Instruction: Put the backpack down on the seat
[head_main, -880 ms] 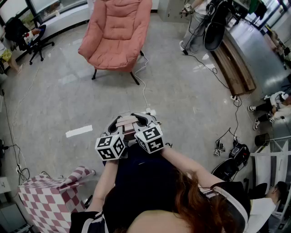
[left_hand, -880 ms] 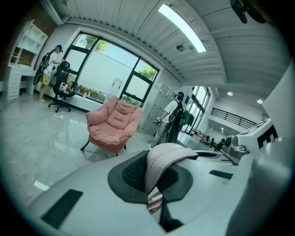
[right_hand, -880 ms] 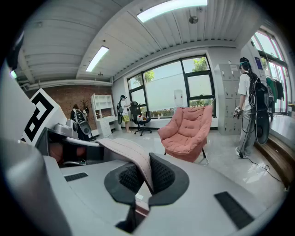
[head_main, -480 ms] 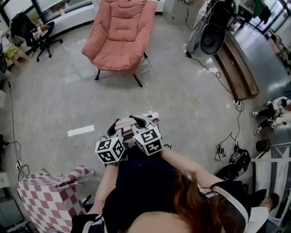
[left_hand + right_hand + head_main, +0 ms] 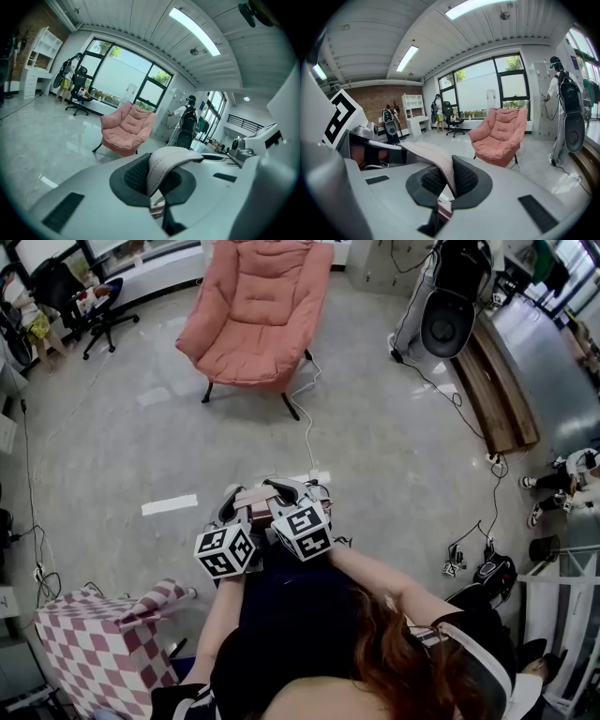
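A pink armchair (image 5: 258, 306) stands on the grey floor ahead of me, also in the left gripper view (image 5: 126, 129) and the right gripper view (image 5: 501, 133). I carry the backpack (image 5: 255, 501) in front of my body; only its pinkish top and beige straps show. My left gripper (image 5: 231, 507) is shut on one beige strap (image 5: 164, 161), pinched between its black pads (image 5: 133, 176). My right gripper (image 5: 289, 493) is shut on the other strap (image 5: 436, 157), which runs between its pads (image 5: 464, 178). Both grippers are side by side, well short of the seat.
A white cable (image 5: 306, 423) runs from the armchair to a power strip (image 5: 319, 477). A pink-checked box (image 5: 94, 652) stands at my left. There are an office chair (image 5: 84, 301) far left, a wooden bench (image 5: 497, 390) at right, and a person with a black pack (image 5: 565, 108).
The armchair has slid lower and a little right in the head view, so I have come closer to it. Both grippers keep their hold on the straps.
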Demonstrator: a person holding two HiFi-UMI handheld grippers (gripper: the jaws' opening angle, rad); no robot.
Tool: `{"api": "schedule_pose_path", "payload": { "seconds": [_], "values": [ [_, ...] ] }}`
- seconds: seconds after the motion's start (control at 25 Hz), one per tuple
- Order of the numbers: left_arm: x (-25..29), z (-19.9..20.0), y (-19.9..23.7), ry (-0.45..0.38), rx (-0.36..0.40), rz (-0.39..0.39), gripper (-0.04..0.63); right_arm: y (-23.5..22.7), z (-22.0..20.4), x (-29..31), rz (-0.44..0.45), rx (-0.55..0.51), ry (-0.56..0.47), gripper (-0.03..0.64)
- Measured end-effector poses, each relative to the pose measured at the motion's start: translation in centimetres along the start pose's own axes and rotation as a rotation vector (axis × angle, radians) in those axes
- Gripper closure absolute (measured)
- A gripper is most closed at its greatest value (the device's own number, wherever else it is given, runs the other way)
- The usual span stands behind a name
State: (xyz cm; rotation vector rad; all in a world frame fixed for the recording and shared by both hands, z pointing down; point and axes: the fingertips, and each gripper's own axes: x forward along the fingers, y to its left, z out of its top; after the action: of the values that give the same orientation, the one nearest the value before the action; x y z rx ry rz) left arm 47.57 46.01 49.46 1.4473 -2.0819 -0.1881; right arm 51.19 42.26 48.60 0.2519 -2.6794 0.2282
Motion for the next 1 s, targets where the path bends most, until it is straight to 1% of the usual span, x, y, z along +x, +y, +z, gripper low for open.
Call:
{"api": "schedule_pose_path", "payload": {
  "seconds": [0.2, 0.36, 0.56, 0.68, 0.8, 0.92, 1.0],
  "values": [
    [2.2, 1.1, 0.1, 0.015, 0.016, -0.031, 0.577, -1.6, 0.7, 1.0, -0.022, 0.021, -0.003, 0.584],
    [5.0, 3.0, 0.5, 0.023, 0.028, -0.055, 0.577, -3.6, 2.3, 2.7, -0.052, 0.065, -0.013, 0.584],
    [9.5, 7.2, 1.8, 0.034, 0.040, -0.083, 0.577, -6.6, 6.1, 6.4, -0.097, 0.093, -0.047, 0.584],
    [11.6, 10.1, 2.1, 0.048, 0.069, -0.116, 0.577, -8.3, 8.9, 8.2, -0.135, 0.124, -0.083, 0.584],
    [13.1, 12.9, 1.8, 0.040, 0.100, -0.155, 0.577, -9.8, 11.6, 9.3, -0.160, 0.138, -0.125, 0.584],
    [14.3, 15.3, 1.8, 0.026, 0.107, -0.180, 0.577, -10.8, 14.0, 10.3, -0.184, 0.148, -0.166, 0.584],
    [15.3, 16.8, 2.2, 0.020, 0.111, -0.197, 0.577, -11.5, 15.5, 11.4, -0.202, 0.176, -0.192, 0.584]
  ]
}}
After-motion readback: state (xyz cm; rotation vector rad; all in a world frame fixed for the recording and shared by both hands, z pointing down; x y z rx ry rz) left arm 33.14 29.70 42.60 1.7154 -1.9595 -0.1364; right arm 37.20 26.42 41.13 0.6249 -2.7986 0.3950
